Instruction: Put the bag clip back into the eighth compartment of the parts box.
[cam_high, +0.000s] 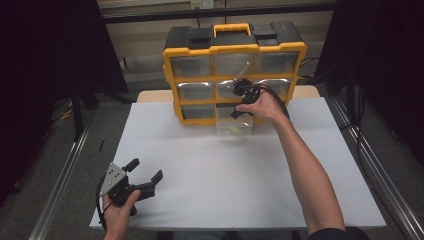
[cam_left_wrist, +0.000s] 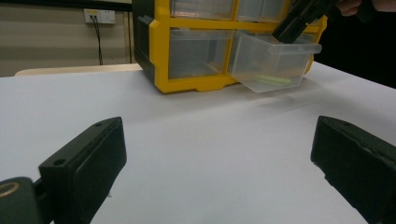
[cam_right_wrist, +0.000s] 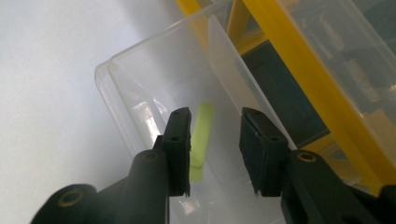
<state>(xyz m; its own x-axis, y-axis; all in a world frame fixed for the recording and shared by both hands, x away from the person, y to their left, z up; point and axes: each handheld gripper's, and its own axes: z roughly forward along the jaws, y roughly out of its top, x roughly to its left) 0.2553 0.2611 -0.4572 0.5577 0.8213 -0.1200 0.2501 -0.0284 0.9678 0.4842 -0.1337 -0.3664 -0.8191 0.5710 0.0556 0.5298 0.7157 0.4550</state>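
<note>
Your right gripper (cam_high: 239, 100) is up at the yellow drawer cabinet (cam_high: 170, 75), poised over the clear drawer (cam_high: 234, 129) that's pulled out of the bottom row, middle slot. In the right gripper view the jaws are parted w/ a gap between them, holding nothing, tips just above the drawer's open top (cam_right_wrist: 154, 60). A green strip (cam_right_wrist: 201, 140) lies flat on the drawer floor, seen partly behind the left jaw; can't tell if the jaw touches it. The left gripper view shows that drawer (cam_left_wrist: 273, 60) tipped down a bit at the front, strip (cam_left_wrist: 273, 80) inside, right gripper (cam_left_wrist: 299, 21) at its rim. Your left gripper (cam_high: 145, 181) sits near the table's (cam_high: 210, 165) front left corner, jaws spread wide, nothing in them, well apart from the cabinet.
</note>
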